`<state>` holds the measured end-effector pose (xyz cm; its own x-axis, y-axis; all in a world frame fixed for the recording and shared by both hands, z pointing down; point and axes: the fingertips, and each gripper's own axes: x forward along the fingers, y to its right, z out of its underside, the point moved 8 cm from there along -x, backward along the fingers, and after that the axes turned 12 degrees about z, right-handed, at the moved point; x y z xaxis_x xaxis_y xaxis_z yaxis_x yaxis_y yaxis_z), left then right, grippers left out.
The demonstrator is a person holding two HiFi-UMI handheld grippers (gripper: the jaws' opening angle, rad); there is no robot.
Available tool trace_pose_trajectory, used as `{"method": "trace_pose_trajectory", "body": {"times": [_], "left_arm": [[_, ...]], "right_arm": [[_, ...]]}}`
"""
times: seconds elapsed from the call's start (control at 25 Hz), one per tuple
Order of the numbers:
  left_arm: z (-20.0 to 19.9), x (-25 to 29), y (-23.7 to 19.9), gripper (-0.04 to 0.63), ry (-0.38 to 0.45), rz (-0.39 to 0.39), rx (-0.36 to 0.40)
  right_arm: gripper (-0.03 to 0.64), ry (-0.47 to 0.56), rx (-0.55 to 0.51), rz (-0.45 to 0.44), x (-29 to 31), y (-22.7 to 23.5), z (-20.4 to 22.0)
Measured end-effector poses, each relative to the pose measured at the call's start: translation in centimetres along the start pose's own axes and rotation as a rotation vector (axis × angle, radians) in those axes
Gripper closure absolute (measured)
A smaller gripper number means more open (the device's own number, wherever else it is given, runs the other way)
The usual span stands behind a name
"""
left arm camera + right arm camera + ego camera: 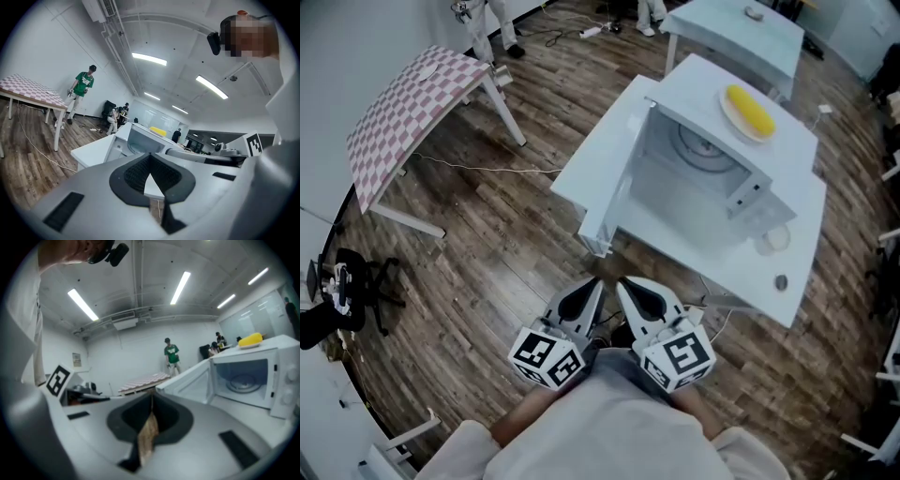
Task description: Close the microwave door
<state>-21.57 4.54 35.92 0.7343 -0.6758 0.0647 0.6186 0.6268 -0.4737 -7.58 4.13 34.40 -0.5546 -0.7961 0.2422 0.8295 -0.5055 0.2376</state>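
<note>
Hovering side by side close to the person's body, the left gripper (595,281) and right gripper (622,283) both have their jaws pressed together at the tips, holding and touching nothing. Farther off on the table (797,272) sits the microwave (712,159), its door (614,192) swung wide open to the left, well apart from both.

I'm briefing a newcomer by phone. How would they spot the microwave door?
The white table mid-room carries a white microwave with a yellow item on top. Its door is the white panel swung wide open at the cavity's left, the only part jutting from the box.
</note>
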Motion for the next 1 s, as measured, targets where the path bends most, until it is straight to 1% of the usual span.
{"method": "trace_pose_trajectory", "body": {"times": [0.2,0.32,0.6,0.76,1.0], "left_arm": [[-1.2,0.8,0.0,0.575,0.026,-0.044,0.047],[-1.7,0.7,-0.3,0.575,0.044,-0.083,0.054],[-1.5,0.0,-1.7,0.575,0.018,-0.162,0.097],[-1.8,0.0,-3.0,0.575,0.025,-0.196,0.113],[-3.0,0.6,-5.3,0.575,0.037,-0.222,0.121]], "right_arm": [[0.592,0.026,-0.011,-0.041,0.6,1.3,-0.7],[0.592,0.025,-0.011,-0.066,0.7,1.6,-0.8],[0.592,0.041,-0.005,-0.093,0.8,1.9,-1.3],[0.592,0.046,-0.013,-0.098,1.2,2.2,-1.5],[0.592,0.026,-0.013,-0.072,2.2,3.4,-1.9]]}}
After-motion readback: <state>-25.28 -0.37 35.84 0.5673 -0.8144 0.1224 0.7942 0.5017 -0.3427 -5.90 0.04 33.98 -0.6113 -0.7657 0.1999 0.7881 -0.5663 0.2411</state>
